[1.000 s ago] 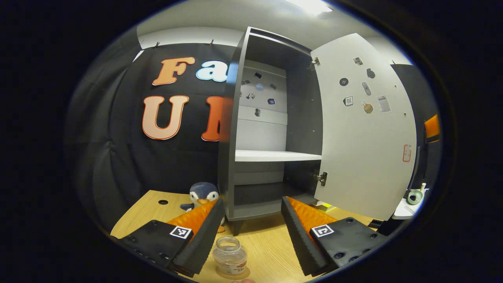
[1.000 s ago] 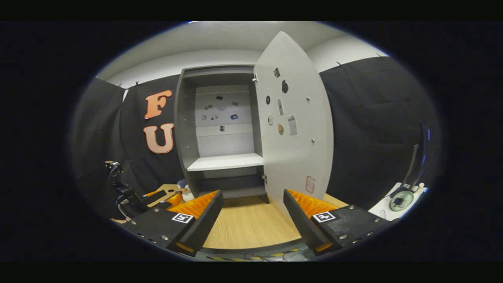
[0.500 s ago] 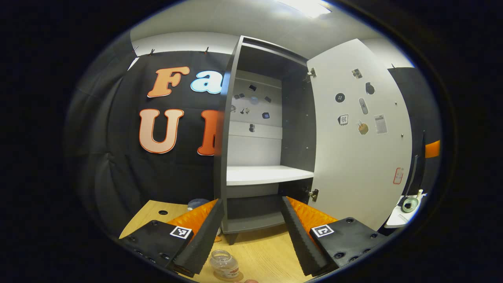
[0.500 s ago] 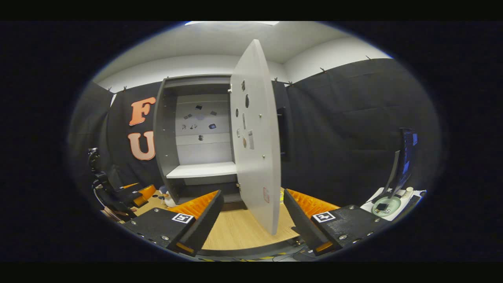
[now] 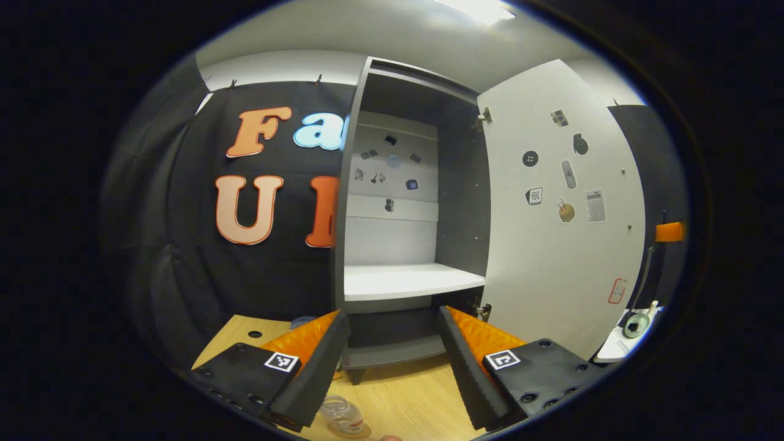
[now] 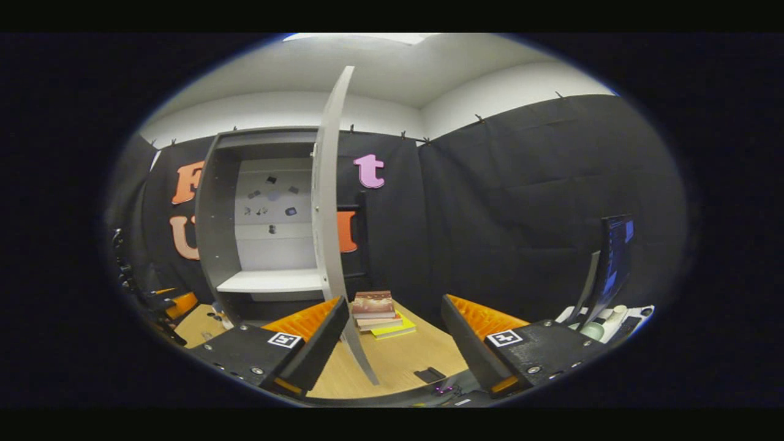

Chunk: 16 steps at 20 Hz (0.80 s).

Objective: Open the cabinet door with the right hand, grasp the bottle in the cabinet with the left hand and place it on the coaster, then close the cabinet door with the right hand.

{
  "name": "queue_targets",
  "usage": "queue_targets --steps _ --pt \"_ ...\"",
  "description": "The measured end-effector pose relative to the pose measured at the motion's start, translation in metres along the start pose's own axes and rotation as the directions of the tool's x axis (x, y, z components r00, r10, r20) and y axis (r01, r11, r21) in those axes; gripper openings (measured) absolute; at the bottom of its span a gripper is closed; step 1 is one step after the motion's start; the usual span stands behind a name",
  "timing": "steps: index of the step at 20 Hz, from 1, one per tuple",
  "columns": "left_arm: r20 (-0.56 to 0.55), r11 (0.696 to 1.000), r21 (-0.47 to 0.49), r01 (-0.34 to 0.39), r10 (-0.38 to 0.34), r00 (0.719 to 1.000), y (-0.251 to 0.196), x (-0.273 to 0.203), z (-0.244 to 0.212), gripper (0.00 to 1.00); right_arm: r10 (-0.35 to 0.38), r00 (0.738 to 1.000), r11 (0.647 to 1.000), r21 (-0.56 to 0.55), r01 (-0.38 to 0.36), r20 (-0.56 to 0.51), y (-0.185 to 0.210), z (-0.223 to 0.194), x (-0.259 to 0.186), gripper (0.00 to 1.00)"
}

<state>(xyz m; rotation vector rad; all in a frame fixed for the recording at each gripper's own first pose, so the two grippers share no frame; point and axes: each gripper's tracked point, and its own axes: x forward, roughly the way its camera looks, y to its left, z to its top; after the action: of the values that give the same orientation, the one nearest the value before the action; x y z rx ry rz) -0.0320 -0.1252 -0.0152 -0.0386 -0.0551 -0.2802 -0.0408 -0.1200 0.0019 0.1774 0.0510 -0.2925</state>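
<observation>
The grey cabinet [image 5: 352, 245] stands open, its white door [image 5: 563, 245] swung out to the right and its white shelf [image 5: 410, 278] bare. The clear bottle [image 5: 344, 416] stands on the wooden table at the bottom edge of the left gripper view, on a brown coaster [image 5: 364, 433], partly behind one finger. My left gripper [image 5: 392, 313] is open above and behind the bottle, apart from it. In the right gripper view the door [image 6: 329, 202] shows edge-on, the cabinet [image 6: 211, 226] to its left. My right gripper [image 6: 394, 300] is open and empty, with the door's lower edge between its fingers, farther off.
A stack of books [image 6: 373, 306] lies on the wooden table [image 6: 422, 349] behind the door. A monitor [image 6: 612, 263] and a small white side table [image 5: 615, 349] are at the right. A plush toy [image 5: 302, 320] sits left of the cabinet's foot.
The right gripper has swung to the right, so the door now shows edge-on. The left gripper has drawn back from the bottle, which has slid lower in its view.
</observation>
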Motion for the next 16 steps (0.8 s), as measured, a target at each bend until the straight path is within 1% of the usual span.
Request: queue_targets --steps 2,3,4,5,6,7,8,9,10,12,13,14,15,16 --pt "0.019 1.0 0.018 -0.02 0.02 1.0 0.003 -0.004 0.008 0.95 0.022 1.0 1.0 0.005 -0.022 0.014 0.0 0.006 0.019 0.94" --pt "0.024 0.999 0.02 -0.032 0.031 0.999 0.005 -0.006 0.012 0.95 0.017 1.0 1.0 -0.01 -0.017 0.015 -0.004 0.008 0.028 0.91" --pt "0.027 0.999 0.018 -0.042 0.042 0.999 0.007 -0.008 0.014 0.95 0.012 1.0 0.999 -0.031 -0.012 0.02 -0.008 0.01 0.035 0.94" --pt "0.03 0.999 0.015 -0.052 0.051 0.998 0.009 -0.009 0.016 0.95 0.015 1.0 0.999 -0.044 -0.014 0.023 -0.007 0.011 0.039 0.93" --pt "0.032 0.998 0.01 -0.061 0.061 0.998 0.011 -0.009 0.018 0.95 0.026 0.999 0.998 -0.049 -0.025 0.024 -0.006 0.013 0.039 0.98" --pt "0.031 0.998 0.004 -0.067 0.067 0.997 0.012 -0.009 0.02 0.95 0.037 0.999 0.998 -0.054 -0.035 0.02 -0.005 0.012 0.039 0.92" --pt "0.028 0.998 -0.001 -0.069 0.069 0.997 0.013 -0.008 0.021 0.95 0.049 0.999 0.997 -0.058 -0.048 0.015 -0.001 0.012 0.04 0.92" --pt "0.025 0.997 -0.005 -0.072 0.072 0.997 0.014 -0.005 0.022 0.95 0.061 0.998 0.996 -0.062 -0.061 0.011 0.003 0.013 0.04 0.86" --pt "0.026 0.997 -0.011 -0.073 0.074 0.997 0.015 -0.002 0.023 0.95 0.075 0.997 0.995 -0.064 -0.074 0.008 0.009 0.013 0.038 0.91" --pt "0.027 0.997 -0.034 -0.066 0.067 0.997 0.013 0.009 0.027 0.95 0.092 0.996 0.993 -0.071 -0.091 0.01 0.018 0.014 0.033 0.9" --pt "0.022 0.997 -0.04 -0.07 0.071 0.997 0.014 0.013 0.029 0.95 0.102 0.995 0.993 -0.065 -0.101 0.012 0.023 0.015 0.031 0.97" --pt "0.021 0.996 -0.044 -0.073 0.074 0.997 0.016 0.016 0.029 0.95 0.121 0.993 0.991 -0.063 -0.12 0.012 0.031 0.014 0.028 0.89" --pt "0.03 0.996 -0.048 -0.078 0.079 0.996 0.017 0.018 0.034 0.95 0.148 0.989 0.987 -0.062 -0.147 0.009 0.04 0.013 0.024 0.97" --pt "0.047 0.996 -0.044 -0.081 0.083 0.995 0.019 0.021 0.04 0.95 0.18 0.984 0.982 -0.062 -0.179 0.004 0.051 0.011 0.021 0.89"
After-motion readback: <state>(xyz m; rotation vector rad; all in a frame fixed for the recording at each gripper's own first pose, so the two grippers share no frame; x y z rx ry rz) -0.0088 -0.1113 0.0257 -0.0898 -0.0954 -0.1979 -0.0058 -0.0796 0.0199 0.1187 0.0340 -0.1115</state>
